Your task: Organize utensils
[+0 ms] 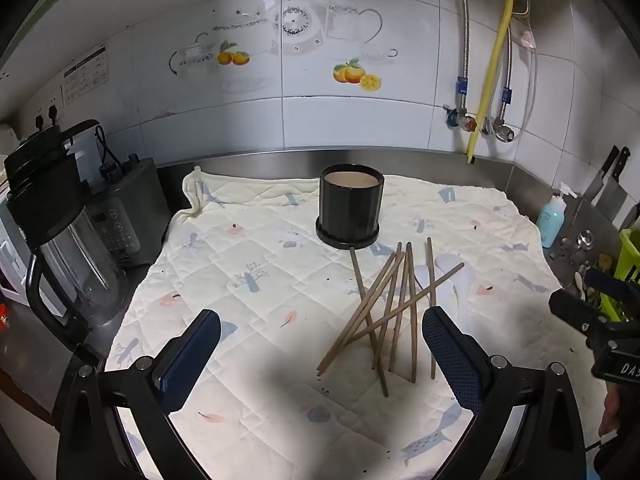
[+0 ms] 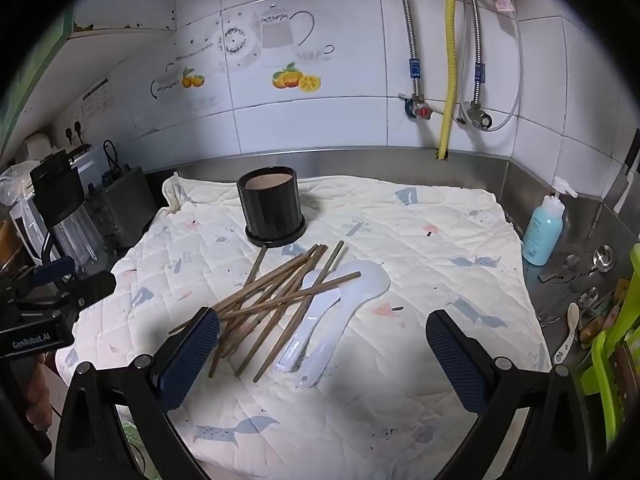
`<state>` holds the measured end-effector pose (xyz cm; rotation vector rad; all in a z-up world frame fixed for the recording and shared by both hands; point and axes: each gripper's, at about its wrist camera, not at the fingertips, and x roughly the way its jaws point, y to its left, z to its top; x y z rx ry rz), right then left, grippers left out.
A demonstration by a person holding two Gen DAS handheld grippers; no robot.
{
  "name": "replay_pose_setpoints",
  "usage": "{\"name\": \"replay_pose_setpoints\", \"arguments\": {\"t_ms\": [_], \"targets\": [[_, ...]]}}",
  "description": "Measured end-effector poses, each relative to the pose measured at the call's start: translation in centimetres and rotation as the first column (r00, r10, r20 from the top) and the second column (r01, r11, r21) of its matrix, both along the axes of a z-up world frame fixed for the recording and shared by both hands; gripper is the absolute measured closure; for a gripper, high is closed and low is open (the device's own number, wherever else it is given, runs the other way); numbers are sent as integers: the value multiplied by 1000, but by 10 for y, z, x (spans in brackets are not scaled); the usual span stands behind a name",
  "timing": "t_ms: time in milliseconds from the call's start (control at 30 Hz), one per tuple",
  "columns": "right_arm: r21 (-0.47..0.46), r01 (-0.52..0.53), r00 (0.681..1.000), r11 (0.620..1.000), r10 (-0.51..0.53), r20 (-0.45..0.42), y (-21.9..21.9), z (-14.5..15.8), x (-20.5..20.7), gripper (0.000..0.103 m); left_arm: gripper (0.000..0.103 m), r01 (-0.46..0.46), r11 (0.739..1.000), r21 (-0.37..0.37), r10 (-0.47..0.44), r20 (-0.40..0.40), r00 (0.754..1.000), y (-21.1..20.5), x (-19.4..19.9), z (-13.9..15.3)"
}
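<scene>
Both grippers gape wide, empty; left gripper (image 2: 36,320) body reads "GenRobot.AI".

A quilted cloth (image 1: 248,264) covered the steel counter before me, with a blender (image 1: 60,232) standing at its left edge. On the right stood a blue soap bottle (image 2: 544,228), a green rack (image 2: 616,344) nearer me, and a yellow hose (image 2: 450,60) ran down the tiled wall.

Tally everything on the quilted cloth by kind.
Chopsticks: 7, as far as the crossed pile lets me count
White spoons: 2
Black cup: 1
Total: 10
</scene>
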<state>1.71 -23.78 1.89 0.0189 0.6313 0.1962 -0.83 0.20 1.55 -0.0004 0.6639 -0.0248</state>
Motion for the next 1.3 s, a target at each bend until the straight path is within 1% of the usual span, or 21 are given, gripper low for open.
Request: {"name": "replay_pose_setpoints", "arguments": {"t_ms": [200, 533, 1300], "targets": [[16, 3, 1000, 1000, -3, 15, -2, 2, -2, 0, 0, 1, 1000, 3, -1, 9, 1000, 0, -1, -1], [11, -3, 1000, 1000, 2, 22, 2, 3, -2, 0, 0, 3, 1000, 4, -3, 14, 1000, -2, -2, 0], [8, -16, 999, 1000, 16, 32, 8, 4, -1, 0, 0, -21, 1000, -18, 21, -2, 1000, 6, 6, 6]]}}
